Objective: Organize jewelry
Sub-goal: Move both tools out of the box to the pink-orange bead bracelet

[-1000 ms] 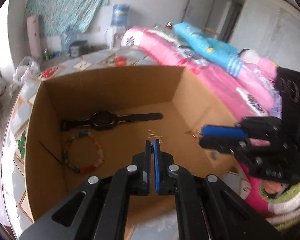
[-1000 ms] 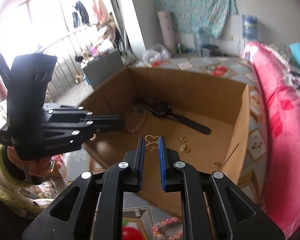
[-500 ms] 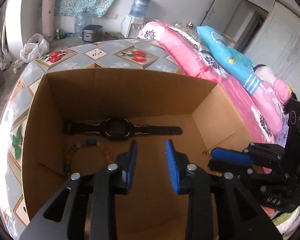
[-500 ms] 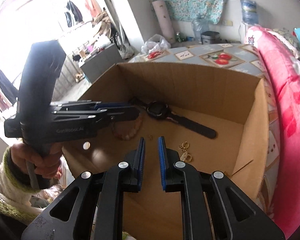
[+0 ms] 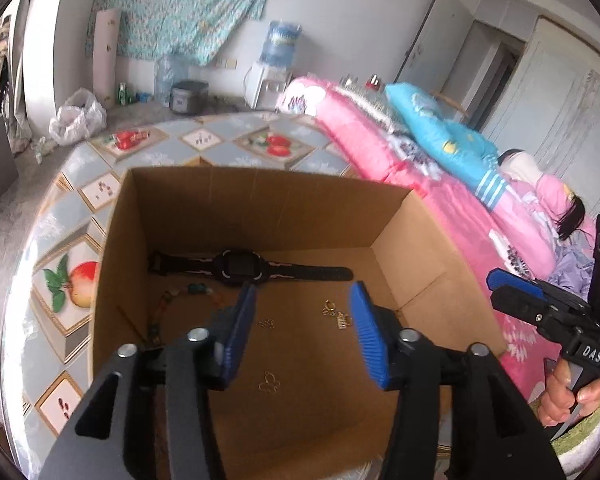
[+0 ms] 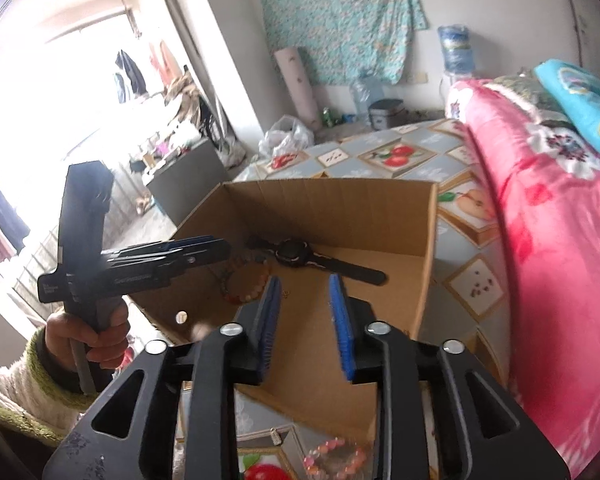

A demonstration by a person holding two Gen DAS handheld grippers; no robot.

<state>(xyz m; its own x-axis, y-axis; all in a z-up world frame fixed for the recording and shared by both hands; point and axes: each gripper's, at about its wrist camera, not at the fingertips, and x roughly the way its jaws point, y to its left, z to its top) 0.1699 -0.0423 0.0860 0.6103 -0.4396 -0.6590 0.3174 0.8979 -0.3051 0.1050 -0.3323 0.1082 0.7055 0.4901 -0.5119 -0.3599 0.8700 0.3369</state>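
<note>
An open cardboard box (image 5: pixel 260 174) holds a black watch (image 5: pixel 240 266), a coloured bead bracelet (image 5: pixel 196 290), small gold earrings (image 5: pixel 336 314) and a gold butterfly piece (image 5: pixel 269 382). My left gripper (image 5: pixel 302 316) hovers above the box's near side; its jaws are opening, nothing between them. My right gripper (image 6: pixel 304 292) hangs over the box's (image 6: pixel 328 200) near edge, its jaws also opening and empty. From there the watch (image 6: pixel 296 254) and bead bracelet (image 6: pixel 244 284) lie just ahead. Each view shows the other gripper: right gripper (image 5: pixel 516 288), left gripper (image 6: pixel 204 246).
The box stands on a table with a fruit-patterned cloth (image 5: pixel 72 280). A pink bead bracelet (image 6: pixel 336 456) lies on the table in front of the box. A pink quilt (image 6: pixel 560 240) runs along the right side. A hand in a green-white sleeve (image 6: pixel 88 332) grips the left gripper.
Both grippers have drawn back and upward from the box floor, and both pairs of jaws have spread apart. The gold butterfly piece seen at the right gripper's tips now lies on the box floor.
</note>
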